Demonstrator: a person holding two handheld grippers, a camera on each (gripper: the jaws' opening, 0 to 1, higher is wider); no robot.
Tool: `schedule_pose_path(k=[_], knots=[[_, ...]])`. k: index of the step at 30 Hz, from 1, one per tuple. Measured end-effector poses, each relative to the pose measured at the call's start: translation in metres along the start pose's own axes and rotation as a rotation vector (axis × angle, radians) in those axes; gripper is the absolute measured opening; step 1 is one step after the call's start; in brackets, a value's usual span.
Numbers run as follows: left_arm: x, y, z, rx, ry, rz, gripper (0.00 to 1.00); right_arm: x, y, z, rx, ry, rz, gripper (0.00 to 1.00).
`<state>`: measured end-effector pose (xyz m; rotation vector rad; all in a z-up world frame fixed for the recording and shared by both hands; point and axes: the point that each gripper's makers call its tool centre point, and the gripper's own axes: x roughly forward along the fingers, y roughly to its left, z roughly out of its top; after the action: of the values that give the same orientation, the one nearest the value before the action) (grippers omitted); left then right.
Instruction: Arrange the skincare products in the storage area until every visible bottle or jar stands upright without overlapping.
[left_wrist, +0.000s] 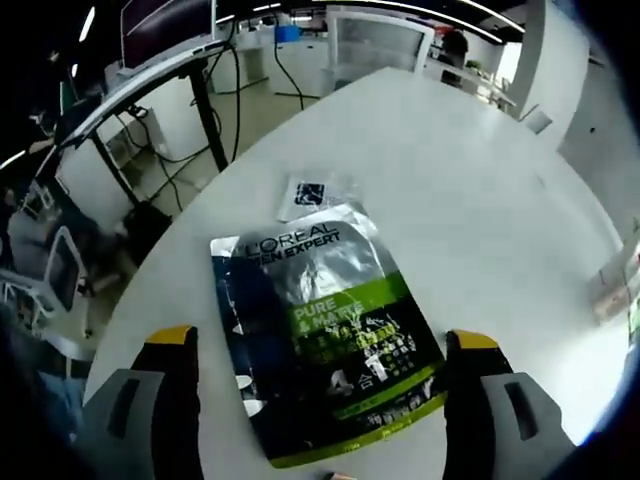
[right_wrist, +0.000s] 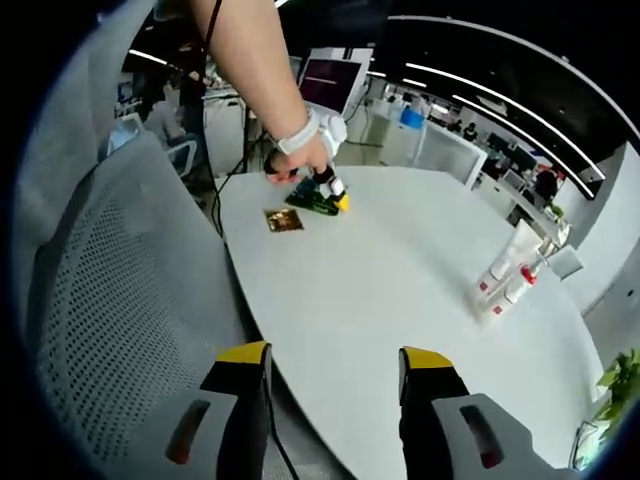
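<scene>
My left gripper (left_wrist: 320, 345) stands wide open, holding nothing, its two yellow-tipped fingers (left_wrist: 172, 337) set apart on either side of one pouch (left_wrist: 325, 345). The pouch lies flat on the white table (left_wrist: 470, 190) between them, touching neither that I can see. It is a glossy sachet, silver at the top, dark down my left side, with a green band and a green bottom edge; the print reads L'OREAL MEN EXPERT and PURE & MATTE. Its long axis runs away from me, leaning a little leftward, top end farthest. Just past that top end lies one small clear packet (left_wrist: 312, 194), flat.

My right gripper (right_wrist: 333, 365) is also wide open and empty, fingers hovering over the near table edge. Beyond my left finger, one grey mesh chair (right_wrist: 110, 300). Far ahead, the other hand (right_wrist: 300, 160) rests at the pouch, beside one small gold sachet (right_wrist: 283, 220). Beyond my right finger, well apart, white tubes (right_wrist: 505, 268) stand upright; I cannot count them surely.
</scene>
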<state>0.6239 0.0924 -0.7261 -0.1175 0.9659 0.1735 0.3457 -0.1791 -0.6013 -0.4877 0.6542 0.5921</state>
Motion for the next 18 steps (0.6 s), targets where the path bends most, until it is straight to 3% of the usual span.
schedule_pose_path(k=[4, 11, 15, 18], knots=[[0.002, -0.002, 0.005, 0.055, -0.012, -0.032, 0.98, 0.000, 0.001, -0.001, -0.005, 0.004, 0.003, 0.45], [0.001, 0.004, 0.014, 0.091, -0.039, -0.065, 0.74, 0.000, 0.003, -0.002, -0.016, 0.011, 0.014, 0.42], [0.002, -0.004, 0.017, 0.156, -0.088, -0.111, 0.68, 0.000, 0.004, -0.003, -0.019, 0.016, 0.019, 0.41], [0.002, -0.002, 0.014, 0.143, -0.087, -0.106, 0.67, 0.001, 0.005, -0.004, -0.024, 0.019, 0.025, 0.40]])
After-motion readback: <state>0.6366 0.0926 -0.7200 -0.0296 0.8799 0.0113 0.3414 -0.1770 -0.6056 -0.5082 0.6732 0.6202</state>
